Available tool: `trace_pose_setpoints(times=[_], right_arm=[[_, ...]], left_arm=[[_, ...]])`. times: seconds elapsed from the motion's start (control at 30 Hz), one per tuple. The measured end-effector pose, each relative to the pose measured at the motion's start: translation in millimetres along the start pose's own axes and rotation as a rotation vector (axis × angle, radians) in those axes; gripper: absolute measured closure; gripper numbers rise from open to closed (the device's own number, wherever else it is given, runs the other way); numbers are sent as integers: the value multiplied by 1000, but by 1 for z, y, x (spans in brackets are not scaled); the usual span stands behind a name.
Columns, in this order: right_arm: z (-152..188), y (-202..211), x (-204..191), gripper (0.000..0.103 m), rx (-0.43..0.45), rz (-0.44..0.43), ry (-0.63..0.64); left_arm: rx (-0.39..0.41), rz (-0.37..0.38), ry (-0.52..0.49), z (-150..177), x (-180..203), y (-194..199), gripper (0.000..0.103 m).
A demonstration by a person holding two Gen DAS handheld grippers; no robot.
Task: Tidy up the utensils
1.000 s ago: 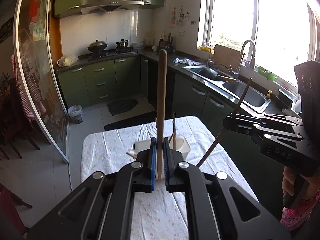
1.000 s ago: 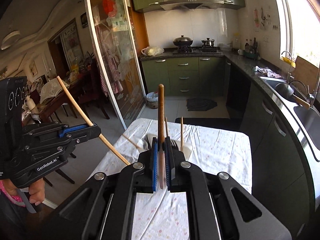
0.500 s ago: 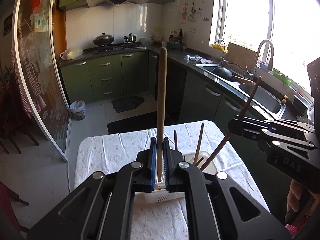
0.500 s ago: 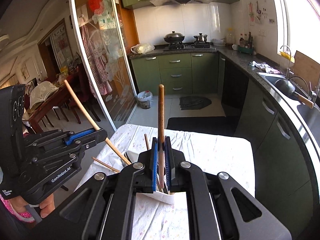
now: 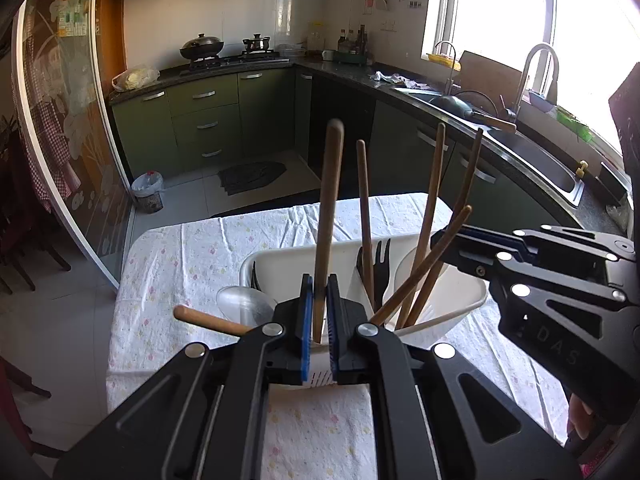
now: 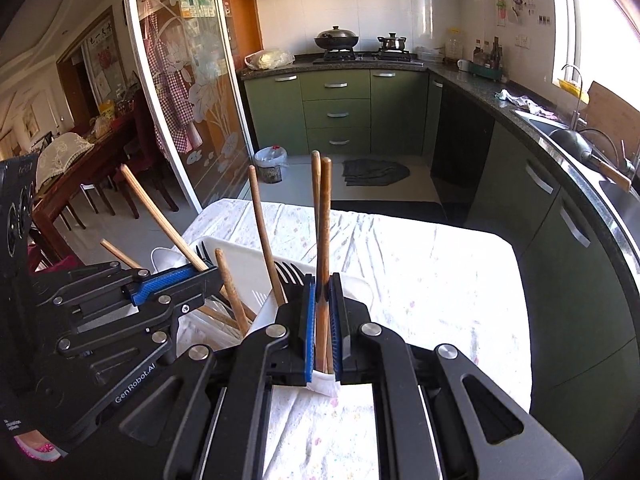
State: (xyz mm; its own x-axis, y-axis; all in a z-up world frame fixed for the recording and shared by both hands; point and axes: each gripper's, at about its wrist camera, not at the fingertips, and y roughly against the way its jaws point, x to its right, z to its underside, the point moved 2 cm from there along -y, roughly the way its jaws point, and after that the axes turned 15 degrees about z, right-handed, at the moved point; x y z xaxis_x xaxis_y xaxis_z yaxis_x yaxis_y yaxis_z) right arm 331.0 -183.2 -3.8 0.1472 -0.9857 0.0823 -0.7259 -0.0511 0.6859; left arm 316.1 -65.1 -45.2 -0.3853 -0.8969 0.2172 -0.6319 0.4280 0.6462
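Observation:
A white utensil holder [image 5: 280, 268] stands on the table, also in the right wrist view [image 6: 240, 268]. It holds several wooden-handled utensils, a black fork [image 5: 378, 256] and a clear spoon [image 5: 244, 302]. My left gripper [image 5: 319, 320] is shut on an upright wooden handle [image 5: 329, 208] over the holder. My right gripper [image 6: 323, 328] is shut on another wooden handle [image 6: 323, 220] over the holder's near corner. Each gripper shows in the other's view, the right [image 5: 452, 240] and the left [image 6: 200, 276].
The table has a white flowered cloth [image 6: 420, 272]. Green kitchen cabinets [image 6: 340, 108] and a counter with a sink [image 5: 532, 152] run behind and to the right. A glass sliding door [image 6: 180, 100] and dining chairs are on the left.
Both grippers have moved closer and lower to the holder, each with its wooden handle still gripped. The handles' lower ends now reach into the holder.

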Motion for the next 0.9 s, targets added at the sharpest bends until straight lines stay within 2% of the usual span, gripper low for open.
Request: trace_pose_setpoints(times=[0.13,0.2,0.4,0.47,0.53,0.57,0.6,0.63,0.7,0.77,0.9], right_arm=[[1,-1,1,95,1,-1,-4],[1,5,1,95,9,-3,-8],[3,28,4,88,46,-12,-10],[5,40,5,71,58,-23,-19],[13,56,7,64,77,-33,-27],[19,65,9,56,89,-34,-31],[26,74,10,53,100,-35,-35],[35,82,12,47,108,-37,-42],[56,96,17,39,109,-38,-62],[80,109,22,28,105,-41,-82],[134,129,30,19,71,-47,-118]], left_arm=[[12,-6,-17,3,3,-1,90],[18,-4,-20,2,4,2,84],[55,-11,-43,3,10,18,70],[70,-10,-50,5,14,26,67],[91,-11,-60,9,18,38,60],[105,-16,-62,12,20,46,49],[124,-16,-66,17,23,54,44],[141,-24,-76,22,26,62,41],[175,-48,-99,33,32,79,31],[199,-60,-120,47,36,94,26],[215,-63,-125,82,43,120,22]])
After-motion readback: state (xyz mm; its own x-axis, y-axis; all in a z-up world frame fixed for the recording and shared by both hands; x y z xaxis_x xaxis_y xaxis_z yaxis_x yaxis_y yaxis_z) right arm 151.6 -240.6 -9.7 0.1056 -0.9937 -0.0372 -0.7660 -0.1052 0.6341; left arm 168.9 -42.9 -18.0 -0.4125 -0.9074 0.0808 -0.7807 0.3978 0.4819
